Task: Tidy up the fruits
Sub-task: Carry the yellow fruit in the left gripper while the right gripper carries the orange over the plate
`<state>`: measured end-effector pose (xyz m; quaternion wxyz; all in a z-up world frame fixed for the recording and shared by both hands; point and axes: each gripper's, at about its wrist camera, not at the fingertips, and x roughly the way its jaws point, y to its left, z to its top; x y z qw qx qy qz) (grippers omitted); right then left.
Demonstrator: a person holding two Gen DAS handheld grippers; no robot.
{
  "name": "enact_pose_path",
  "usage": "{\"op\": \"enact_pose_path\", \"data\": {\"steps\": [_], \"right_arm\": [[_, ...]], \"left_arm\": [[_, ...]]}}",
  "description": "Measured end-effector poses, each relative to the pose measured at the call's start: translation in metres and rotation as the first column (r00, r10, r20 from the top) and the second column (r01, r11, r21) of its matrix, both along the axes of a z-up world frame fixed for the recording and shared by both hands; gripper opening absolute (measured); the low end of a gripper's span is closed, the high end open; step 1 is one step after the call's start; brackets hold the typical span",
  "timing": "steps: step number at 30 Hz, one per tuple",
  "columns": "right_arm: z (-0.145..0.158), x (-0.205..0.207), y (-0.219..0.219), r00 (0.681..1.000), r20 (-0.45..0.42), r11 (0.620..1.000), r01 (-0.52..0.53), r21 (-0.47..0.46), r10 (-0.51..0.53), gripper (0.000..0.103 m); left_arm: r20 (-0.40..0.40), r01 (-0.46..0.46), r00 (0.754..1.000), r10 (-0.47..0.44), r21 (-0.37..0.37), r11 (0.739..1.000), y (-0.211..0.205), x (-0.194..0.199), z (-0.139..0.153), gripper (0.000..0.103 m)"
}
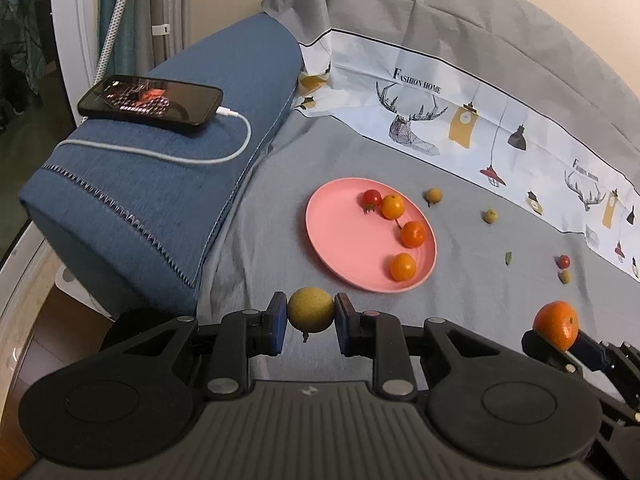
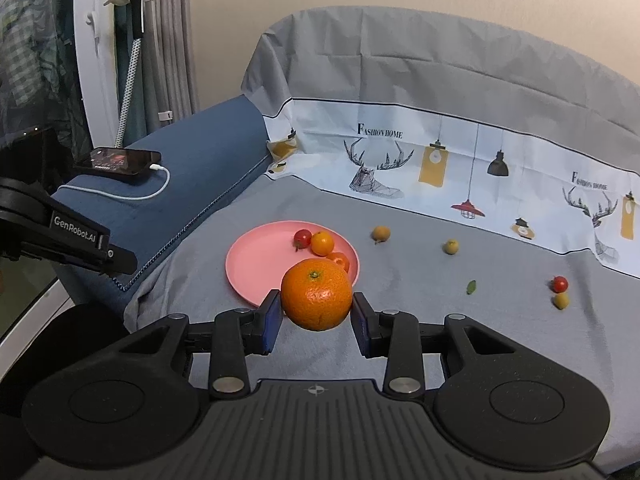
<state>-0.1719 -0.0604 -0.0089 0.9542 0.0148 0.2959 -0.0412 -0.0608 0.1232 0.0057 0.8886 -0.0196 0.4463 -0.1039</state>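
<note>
1. Left wrist view: a yellow-green round fruit (image 1: 310, 310) is gripped between the fingers of the left gripper (image 1: 310, 322), just near of the pink plate (image 1: 340, 236).
2. Three small oranges and a cherry tomato (image 1: 371, 198) are seen on the plate.
3. Right wrist view: a large orange (image 2: 317, 294) is gripped by the right gripper (image 2: 316, 318), near the plate's right edge.
4. Small fruits are scattered on the grey cloth (image 2: 420, 320) to the right.

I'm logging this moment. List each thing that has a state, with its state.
Left gripper: shut on yellow fruit.
Right gripper: shut on orange.
Plate: holds four small fruits.
Phone: screen lit, cable plugged in.
</note>
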Motion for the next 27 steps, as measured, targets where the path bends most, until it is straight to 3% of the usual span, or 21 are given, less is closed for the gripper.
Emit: {"op": "enact_pose_path", "data": {"steps": [13,27], "right_arm": [[-0.033,0.064,-0.017,0.997,-0.074,0.999,0.013,0.049,-0.01,0.038],[-0.079,0.147,-0.037,0.991,-0.132,0.998,0.005,0.058,0.003,0.038]], "left_arm": [[-0.049,0.025,0.999,-0.024,0.024,0.999,-0.041,0.068,-0.029,0.028],[-0.077,0.107,0.992,-0.1,0.086,0.991,-0.095,0.143,-0.079,0.028]]}}
